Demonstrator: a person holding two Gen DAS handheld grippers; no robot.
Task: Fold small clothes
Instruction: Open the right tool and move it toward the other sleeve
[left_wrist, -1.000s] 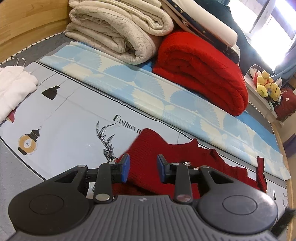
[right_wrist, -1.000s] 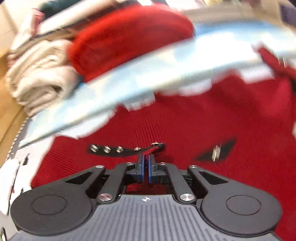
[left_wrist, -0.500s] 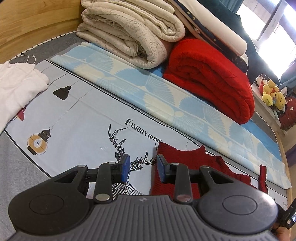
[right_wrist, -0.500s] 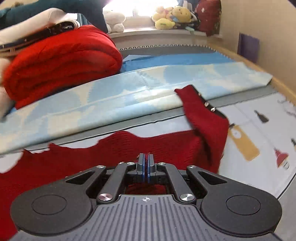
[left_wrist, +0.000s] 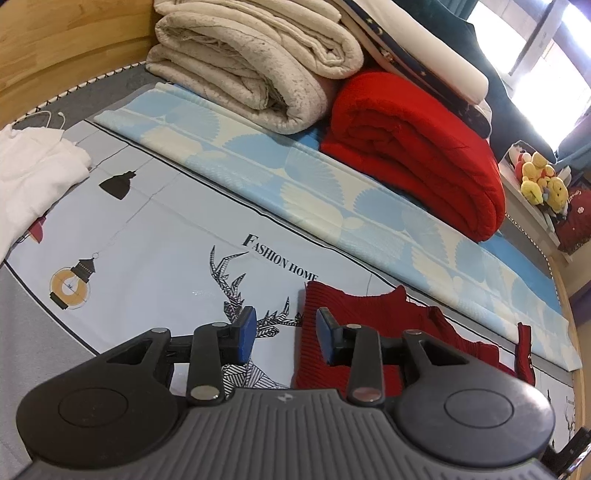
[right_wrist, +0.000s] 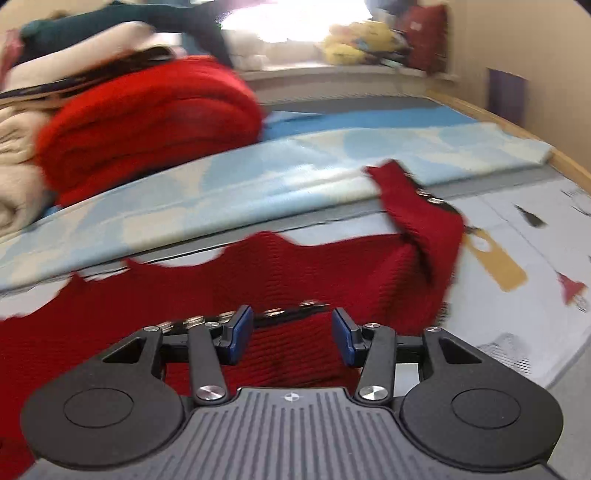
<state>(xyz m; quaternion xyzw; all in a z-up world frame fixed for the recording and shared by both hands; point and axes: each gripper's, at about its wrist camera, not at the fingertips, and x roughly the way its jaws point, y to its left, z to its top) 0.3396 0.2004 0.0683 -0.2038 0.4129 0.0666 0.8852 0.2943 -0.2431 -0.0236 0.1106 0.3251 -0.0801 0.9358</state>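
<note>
A dark red knit garment (left_wrist: 369, 317) lies flat on the printed mat (left_wrist: 166, 229), its left edge just under my left gripper (left_wrist: 286, 332). That gripper's jaws are opening; they hover apart above the edge and the blue pads touch nothing. In the right wrist view the same garment (right_wrist: 295, 266) spreads across the mat, with one corner (right_wrist: 417, 214) folded up at the right. My right gripper (right_wrist: 291, 332) is opening over the knit next to a black strap with metal snaps (right_wrist: 229, 317); its pads are off the fabric.
Folded beige blankets (left_wrist: 251, 66) and a red blanket (left_wrist: 413, 147) are stacked at the back on a light blue patterned sheet (left_wrist: 332, 192). A white garment (left_wrist: 33, 177) lies at the far left. Plush toys (left_wrist: 543, 181) sit by the window. A wooden frame (left_wrist: 55, 44) borders the bed.
The right gripper, shut on the red garment before, swept sideways and has opened, letting the fabric go. The garment went from a raised heap in front of the left gripper to lying flat.
</note>
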